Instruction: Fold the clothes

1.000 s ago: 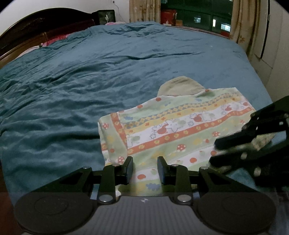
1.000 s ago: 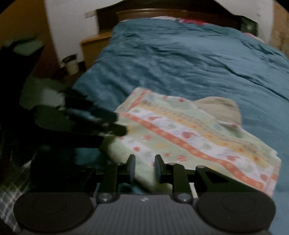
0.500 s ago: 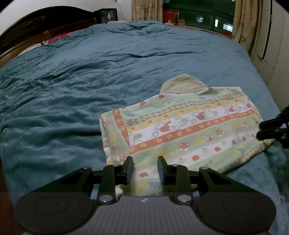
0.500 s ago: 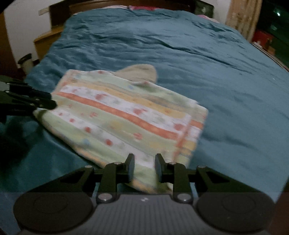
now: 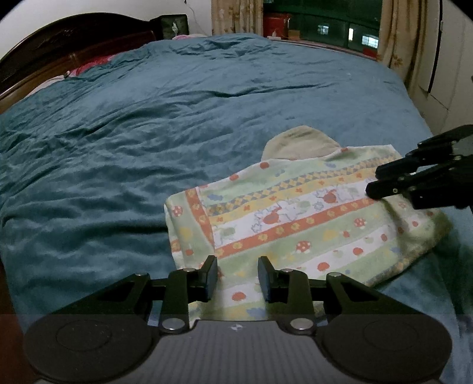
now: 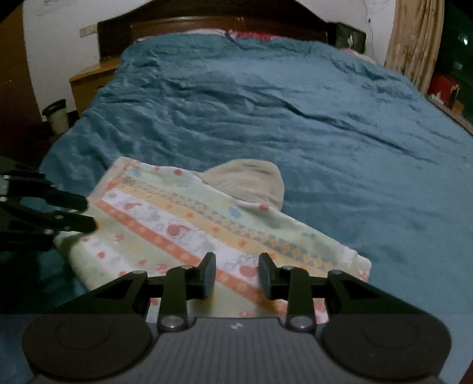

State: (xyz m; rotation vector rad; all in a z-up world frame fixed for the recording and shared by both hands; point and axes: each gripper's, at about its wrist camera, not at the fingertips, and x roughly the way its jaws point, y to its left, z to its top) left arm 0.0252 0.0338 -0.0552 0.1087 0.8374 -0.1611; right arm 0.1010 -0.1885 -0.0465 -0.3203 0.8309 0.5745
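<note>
Our left gripper hung with its jaws parted and nothing pinched between them, the near hem of the patterned garment showing through the gap below. Our right gripper was likewise released: its jaws had just been opening wider, and they stood apart over the cloth without the pads pressing on it. In the left wrist view its fingers reached in over the garment's right-hand end, and whether the tips touched the fabric we could not tell. The garment lay flat on the teal bedspread, close to the bed's near edge and toward its near right corner as the left wrist camera saw it. It was already folded into a compact, roughly rectangular packet with its striped mushroom-and-flower print facing up, and a beige hood poked out from under the far edge. We judged the folding largely done: the sleeves were tucked out of sight and the edges lay fairly square, though the right end looked a little rumpled and bulged. What seemed left was perhaps one more fold in half, or tucking the hood in and smoothing the packet. Beyond it the spread ran wrinkled to the dark wooden headboard, with curtains at the window side.
</note>
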